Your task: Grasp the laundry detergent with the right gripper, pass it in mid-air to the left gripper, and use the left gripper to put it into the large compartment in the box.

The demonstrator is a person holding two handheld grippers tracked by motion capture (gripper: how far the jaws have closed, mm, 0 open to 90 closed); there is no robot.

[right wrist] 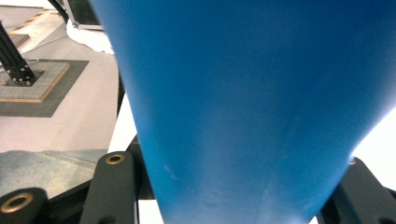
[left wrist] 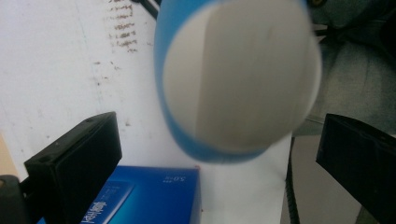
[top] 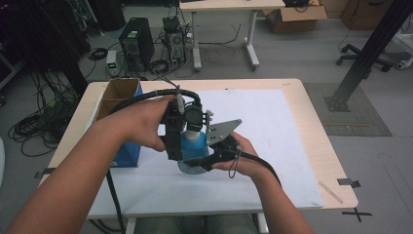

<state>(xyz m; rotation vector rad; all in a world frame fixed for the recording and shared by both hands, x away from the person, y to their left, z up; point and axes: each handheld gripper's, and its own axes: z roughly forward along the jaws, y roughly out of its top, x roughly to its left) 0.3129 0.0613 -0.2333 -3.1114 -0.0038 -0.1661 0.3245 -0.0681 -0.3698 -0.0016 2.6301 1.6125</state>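
Note:
A blue paper cup point(top: 194, 146) is held above the white mat point(top: 272, 141) between both hands. In the right gripper view its blue wall point(right wrist: 243, 93) runs down between the jaws, and my right gripper point(right wrist: 233, 191) is shut on it; in the high view this gripper point(top: 210, 157) comes in from the cup's right. My left gripper point(left wrist: 218, 128) is open, its jaws spread wide on either side of the cup's white round end point(left wrist: 243, 74), which faces the camera without touching them. From above, the left gripper point(top: 179, 148) sits against the cup's left side.
A blue box point(top: 127, 152) stands at the mat's left edge, also seen under the cup point(left wrist: 154, 196), with an open cardboard box point(top: 117, 95) behind it. Cables trail from both grippers. Computers and cables lie on the floor beyond the table.

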